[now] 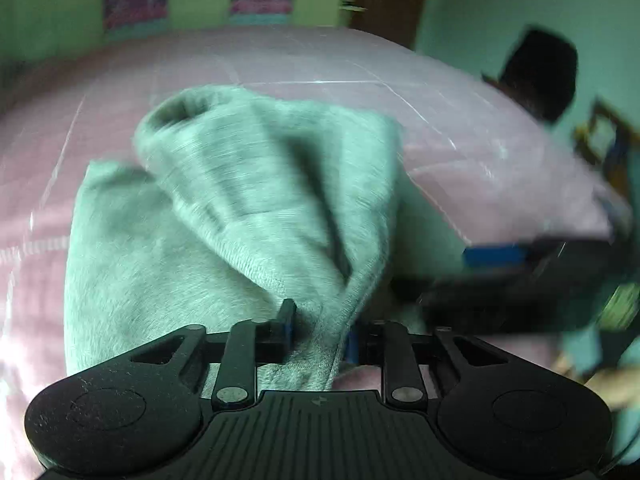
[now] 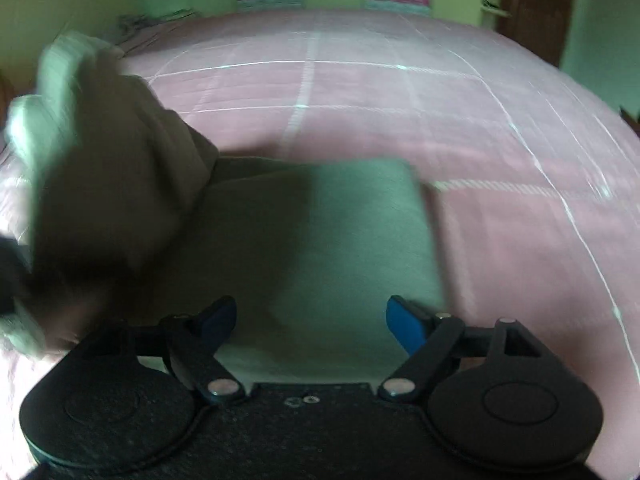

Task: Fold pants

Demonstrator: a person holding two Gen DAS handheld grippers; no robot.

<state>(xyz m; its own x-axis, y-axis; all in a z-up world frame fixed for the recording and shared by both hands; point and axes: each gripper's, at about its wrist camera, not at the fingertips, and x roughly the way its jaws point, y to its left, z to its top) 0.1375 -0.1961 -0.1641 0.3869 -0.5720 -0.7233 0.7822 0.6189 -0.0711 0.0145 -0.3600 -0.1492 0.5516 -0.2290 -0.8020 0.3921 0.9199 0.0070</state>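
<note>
Pants, grey-green, are seen lying on the pink bed; one part is spread flat, another is lifted in a loose bunch. The lifted fold is held, it is judged, so that it can be carried across the flat part for the next fold. Left tongs are clamped on a gathered edge of the cloth, the jaws nearly together with fabric pinched between them. Right tongs are spread wide above the flat part; nothing is gripped, and contact with the cloth cannot be told through the blur.
</note>
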